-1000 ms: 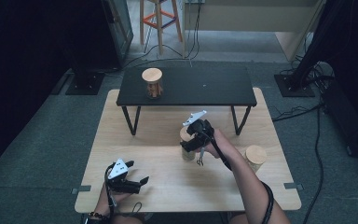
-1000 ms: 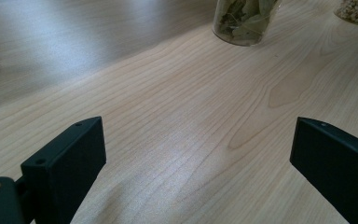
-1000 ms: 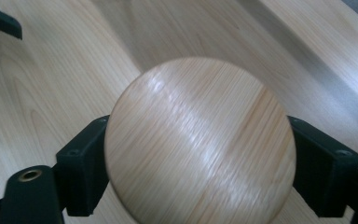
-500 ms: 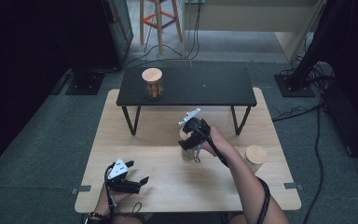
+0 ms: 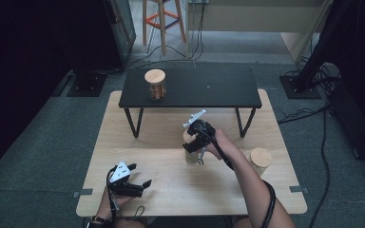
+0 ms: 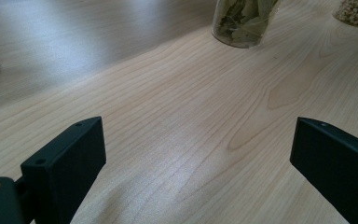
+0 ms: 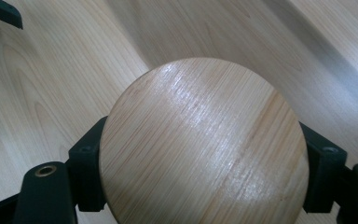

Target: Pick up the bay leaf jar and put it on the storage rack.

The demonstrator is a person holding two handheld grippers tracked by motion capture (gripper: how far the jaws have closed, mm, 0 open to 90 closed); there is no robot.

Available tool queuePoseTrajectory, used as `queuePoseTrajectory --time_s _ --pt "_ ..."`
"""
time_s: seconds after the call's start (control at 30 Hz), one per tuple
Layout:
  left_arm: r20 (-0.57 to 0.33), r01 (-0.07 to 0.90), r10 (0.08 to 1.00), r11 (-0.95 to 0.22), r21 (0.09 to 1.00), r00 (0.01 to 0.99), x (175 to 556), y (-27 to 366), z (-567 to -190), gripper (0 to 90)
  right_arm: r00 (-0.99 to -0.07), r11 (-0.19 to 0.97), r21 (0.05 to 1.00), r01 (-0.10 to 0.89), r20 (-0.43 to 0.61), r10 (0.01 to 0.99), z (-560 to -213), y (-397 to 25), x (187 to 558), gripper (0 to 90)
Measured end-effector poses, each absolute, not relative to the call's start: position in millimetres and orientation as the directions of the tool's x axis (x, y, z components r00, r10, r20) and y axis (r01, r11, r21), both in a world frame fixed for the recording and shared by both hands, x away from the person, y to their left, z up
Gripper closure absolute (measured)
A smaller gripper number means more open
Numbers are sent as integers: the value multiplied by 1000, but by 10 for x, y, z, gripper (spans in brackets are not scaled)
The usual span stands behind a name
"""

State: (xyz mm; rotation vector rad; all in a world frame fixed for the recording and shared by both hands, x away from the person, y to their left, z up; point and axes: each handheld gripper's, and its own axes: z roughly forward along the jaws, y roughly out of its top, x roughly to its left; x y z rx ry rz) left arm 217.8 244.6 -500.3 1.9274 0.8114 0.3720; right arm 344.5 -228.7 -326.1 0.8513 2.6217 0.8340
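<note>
**Jar with wooden lid clamped in the right tongs above the desk**

The jar (image 5: 190, 153) sits near the middle of the light wooden desk (image 5: 171, 190), in front of a low black shelf (image 5: 218, 90) that stands on thin legs across the desk's far part. The right tongs (image 5: 193, 142) come down on the jar from above, and the person's right hand (image 5: 216, 142) and forearm reach in from the bottom right. In the right gripper view the round wooden lid (image 7: 203, 144) lies between the two black jaws, which press against its left and right edges. Whether the jar's base touches the desk cannot be told.

The left tongs (image 5: 140, 183) rest low near the front left of the desk, held by the left hand (image 5: 111, 202), well apart from the jar. Their jaws stand wide apart with nothing between them; the left gripper view shows bare wood grain in the gap. Farther off in that view stands the bottom of a glass jar of dried leaves (image 6: 242, 23).

A second jar (image 5: 259, 160) with a wooden lid stands near the right edge of the desk, beside the right forearm. A third jar (image 5: 155, 84), with dark contents, stands on the left part of the black shelf.
</note>
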Motion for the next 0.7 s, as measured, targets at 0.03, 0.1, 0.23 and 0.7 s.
queuePoseTrajectory --time_s 0.03,0.1,0.23,0.7 --pt "-82 380 677 -303 874 731 2179 2446 -5003 35 -797 664 598 450 -68 601 -3267 -2297 3443 227" --pt "-83 380 678 -302 874 731 2178 2445 -5003 35 -801 664 602 444 -65 595 -3273 -2317 3447 228" --pt "-83 380 678 -302 874 730 2177 2445 -5004 35 -796 654 607 451 -58 603 -3281 -2358 3459 229" --pt "-84 383 678 -305 872 730 2184 2438 -5001 35 -806 663 614 428 -72 588 -3042 -2464 3418 230"
